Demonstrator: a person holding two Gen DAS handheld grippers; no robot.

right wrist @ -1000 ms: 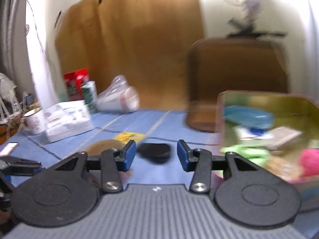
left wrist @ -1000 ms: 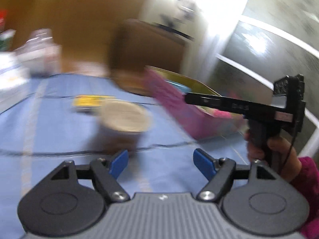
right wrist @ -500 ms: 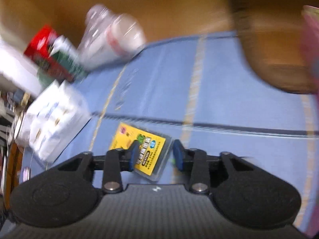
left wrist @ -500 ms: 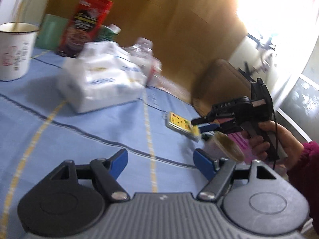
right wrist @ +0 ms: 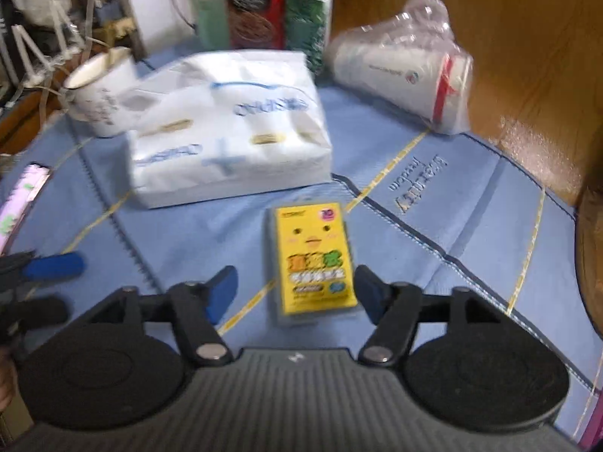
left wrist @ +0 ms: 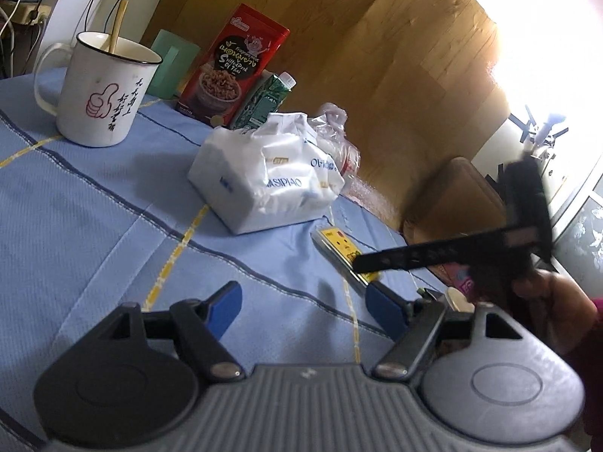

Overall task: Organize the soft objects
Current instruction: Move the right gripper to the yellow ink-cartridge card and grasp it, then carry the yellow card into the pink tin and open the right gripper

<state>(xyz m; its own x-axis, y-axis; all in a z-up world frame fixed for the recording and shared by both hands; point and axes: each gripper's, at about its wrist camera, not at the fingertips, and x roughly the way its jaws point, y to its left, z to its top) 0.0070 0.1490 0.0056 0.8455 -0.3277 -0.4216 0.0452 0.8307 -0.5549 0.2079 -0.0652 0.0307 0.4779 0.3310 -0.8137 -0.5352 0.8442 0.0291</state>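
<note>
Hovering low over the blue cloth (left wrist: 94,203), the left gripper (left wrist: 301,303) is holding its jaws apart on nothing, with the white tissue pack (left wrist: 264,177) lying ahead, mid-cloth. Opening its jaws, the right gripper (right wrist: 296,288) is straddling the yellow packet (right wrist: 312,260) without pressing it; pickup seems underway, and next is probably lowering and closing squarely.

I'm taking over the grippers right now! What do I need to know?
Right gripper: fingers opening, nothing gripped; the yellow packet lies flat on the blue cloth between them.
Left gripper: open, empty, over bare cloth.
The white tissue pack sits just behind the yellow packet, the bagged paper cups beyond it to the right, the mug to the left.
Done: nothing I can confirm from here.
Left: probably grab the yellow packet, then the tissue pack.
</note>
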